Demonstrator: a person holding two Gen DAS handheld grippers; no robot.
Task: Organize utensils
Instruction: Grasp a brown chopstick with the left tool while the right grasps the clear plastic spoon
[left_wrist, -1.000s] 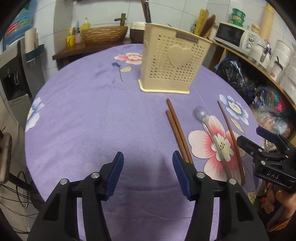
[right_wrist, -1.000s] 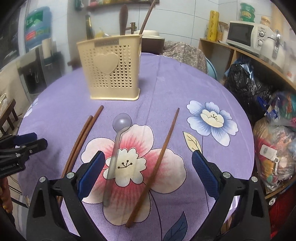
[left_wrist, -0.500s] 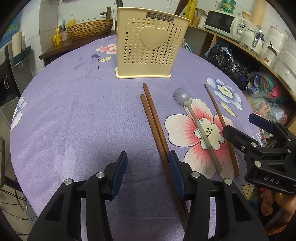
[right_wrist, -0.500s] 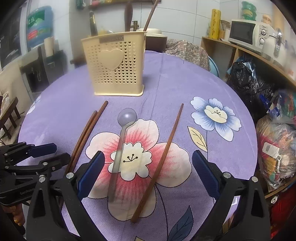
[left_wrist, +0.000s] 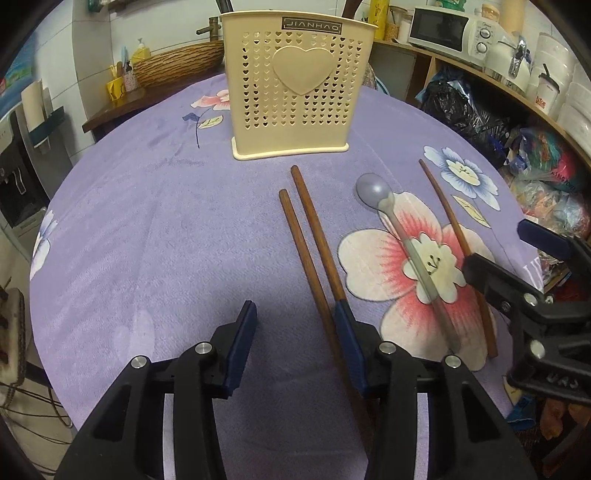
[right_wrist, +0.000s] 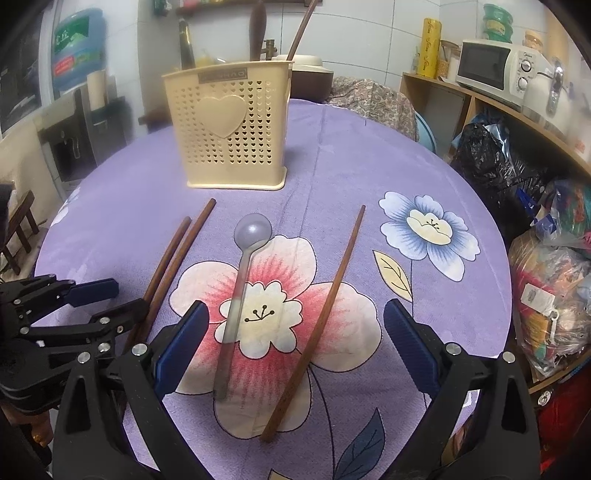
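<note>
Nothing is gripped yet, so the step in hand looks like the approach to a first pick. In the left wrist view the left gripper (left_wrist: 295, 332) fills the bottom centre of the frame with its jaws parted and empty; the nearer ends of the pair of chopsticks (left_wrist: 310, 240) run down from the middle of the frame toward its right-hand pad, one stick passing just inside that pad and the other under or against it, and I cannot tell whether there is contact. The cream perforated holder (left_wrist: 291, 92) with a raised heart stands upright at the upper centre, on the purple flowered tablecloth (left_wrist: 147, 221), with some handles already poking out of its top. In the right wrist view the right gripper (right_wrist: 295, 343) sits at the bottom centre, spread wide and holding nothing, and between its pads lie the grey spoon (right_wrist: 240, 288), bowl toward the holder, and the single chopstick (right_wrist: 325, 306) just right of it, both flat on the big pink flower. The left gripper shows again at the lower left of that frame, beside the chopstick pair. The next move probably calls for the left gripper to shift slightly right so both sticks lie inside the gap, lower to the cloth and close on them, then lift and tip them upright into the holder.
</note>
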